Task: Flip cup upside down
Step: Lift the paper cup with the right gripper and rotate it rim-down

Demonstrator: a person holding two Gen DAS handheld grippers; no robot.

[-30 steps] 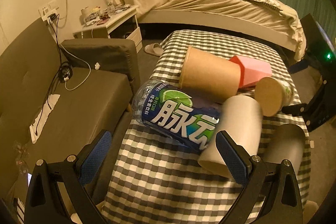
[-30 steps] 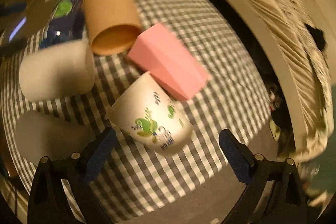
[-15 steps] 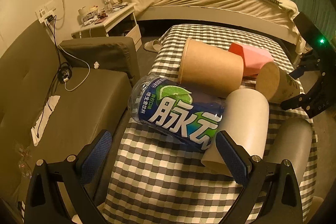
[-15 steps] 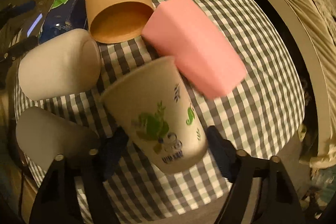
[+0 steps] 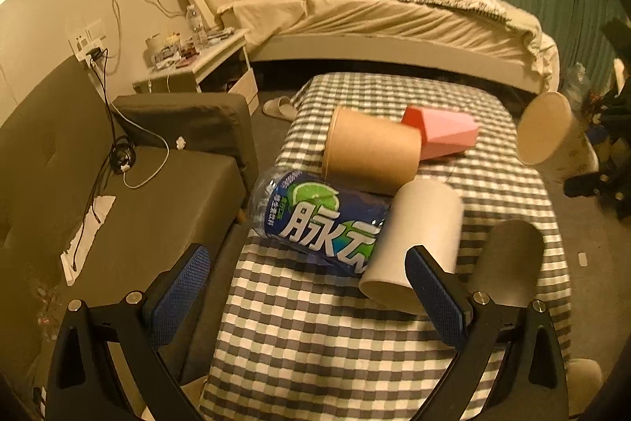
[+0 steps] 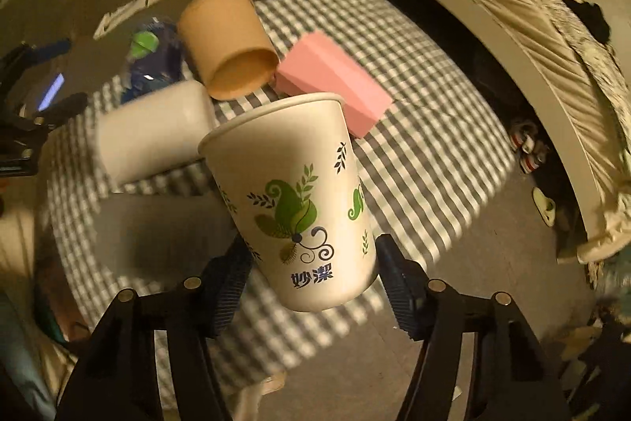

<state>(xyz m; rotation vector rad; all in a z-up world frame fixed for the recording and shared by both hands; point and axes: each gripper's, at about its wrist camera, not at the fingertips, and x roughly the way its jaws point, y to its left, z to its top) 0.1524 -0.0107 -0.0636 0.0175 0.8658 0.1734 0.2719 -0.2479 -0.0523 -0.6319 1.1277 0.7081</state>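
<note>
My right gripper point(image 6: 315, 281) is shut on a white paper cup with green leaf print point(image 6: 294, 196), near its base, and holds it in the air above the checked table point(image 6: 414, 152), rim pointing away from me. In the left wrist view the same cup point(image 5: 546, 133) hangs off the table's right side, its open mouth facing the camera. My left gripper point(image 5: 311, 296) is open and empty, low over the near end of the table point(image 5: 315, 342), just in front of a lying white cup point(image 5: 418, 243).
On the table lie a brown paper cup point(image 5: 370, 154), a pink faceted cup point(image 5: 443, 135), a blue drink bottle point(image 5: 315, 219) and a grey cup point(image 5: 508, 267). A dark sofa point(image 5: 118, 204) stands left, a bed point(image 5: 394, 26) behind.
My right gripper closed on the printed cup and lifted it off the table, up and to the right. The left gripper stayed open and drew back slightly.
</note>
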